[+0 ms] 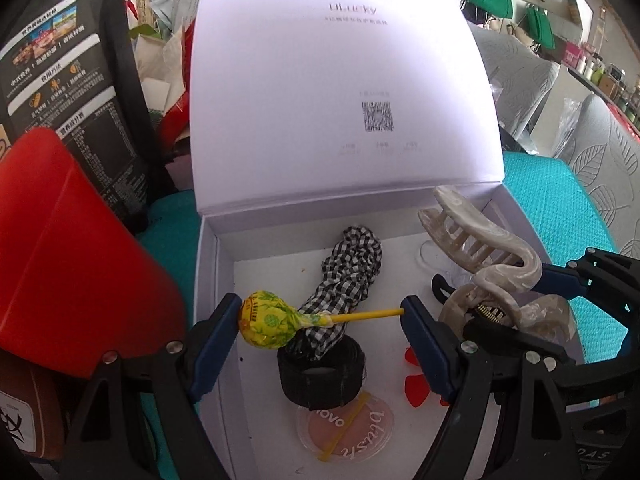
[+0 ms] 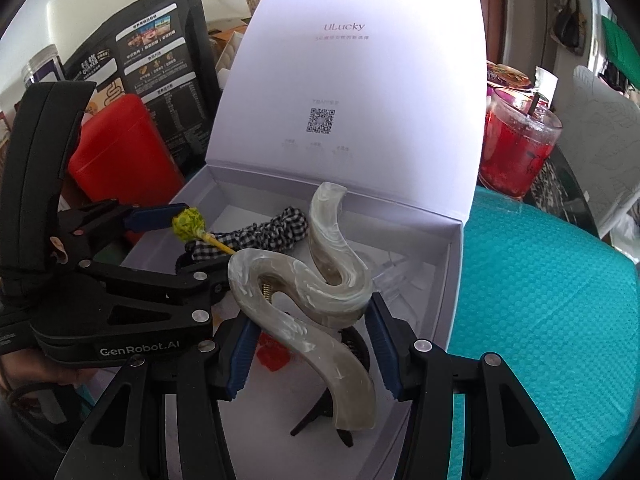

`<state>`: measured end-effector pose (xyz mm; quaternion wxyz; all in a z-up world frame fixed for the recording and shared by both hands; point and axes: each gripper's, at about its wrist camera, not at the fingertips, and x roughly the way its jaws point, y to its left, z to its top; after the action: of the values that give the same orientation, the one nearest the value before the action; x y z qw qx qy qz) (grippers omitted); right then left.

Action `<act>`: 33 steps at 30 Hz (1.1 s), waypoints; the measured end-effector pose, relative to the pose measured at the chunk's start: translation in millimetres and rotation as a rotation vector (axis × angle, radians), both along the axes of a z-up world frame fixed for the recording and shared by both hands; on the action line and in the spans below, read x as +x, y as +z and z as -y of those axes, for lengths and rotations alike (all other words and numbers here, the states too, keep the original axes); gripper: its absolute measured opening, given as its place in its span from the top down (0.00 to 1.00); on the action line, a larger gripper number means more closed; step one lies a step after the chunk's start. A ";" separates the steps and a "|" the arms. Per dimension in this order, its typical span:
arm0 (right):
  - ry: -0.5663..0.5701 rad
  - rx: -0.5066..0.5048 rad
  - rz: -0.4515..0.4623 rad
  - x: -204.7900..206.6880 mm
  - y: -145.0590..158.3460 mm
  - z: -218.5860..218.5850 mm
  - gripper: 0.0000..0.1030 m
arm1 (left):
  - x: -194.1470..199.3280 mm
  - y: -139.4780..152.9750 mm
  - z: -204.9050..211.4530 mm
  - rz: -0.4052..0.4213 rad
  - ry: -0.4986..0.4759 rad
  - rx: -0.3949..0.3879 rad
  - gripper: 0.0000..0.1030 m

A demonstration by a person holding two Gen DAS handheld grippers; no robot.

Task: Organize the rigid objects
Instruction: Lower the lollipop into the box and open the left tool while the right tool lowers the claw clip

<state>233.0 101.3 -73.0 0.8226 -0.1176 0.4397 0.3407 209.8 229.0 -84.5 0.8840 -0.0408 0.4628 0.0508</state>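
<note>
The hair claw (image 2: 316, 280) looks like glossy marbled plastic. The scrunchie (image 1: 348, 276) is checked cloth. The box (image 1: 344, 92) looks like smooth matt card.

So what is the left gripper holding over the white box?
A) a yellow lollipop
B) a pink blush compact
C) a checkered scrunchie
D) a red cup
A: the left gripper has the yellow lollipop spanning its jaws, candy head against one pad and stick tip against the other, above the open white box; the checkered scrunchie and blush compact lie inside the box.
</note>
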 end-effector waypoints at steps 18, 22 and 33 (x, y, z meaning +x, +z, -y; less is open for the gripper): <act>-0.012 -0.087 -0.001 5.0 -15.0 -3.6 0.50 | 9.4 -11.5 14.3 -0.078 0.003 0.088 0.21; -0.010 -0.089 -0.003 5.0 -14.2 -2.9 0.50 | 10.7 -12.1 13.8 -0.081 0.015 0.092 0.21; -0.030 -0.097 0.048 -4.6 1.3 3.6 0.37 | 8.0 -12.9 6.0 -0.071 0.039 0.054 0.18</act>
<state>228.3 97.7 -71.7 0.8312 -0.1590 0.4377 0.3037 217.8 223.0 -97.4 0.8667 -0.0243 0.4914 0.0821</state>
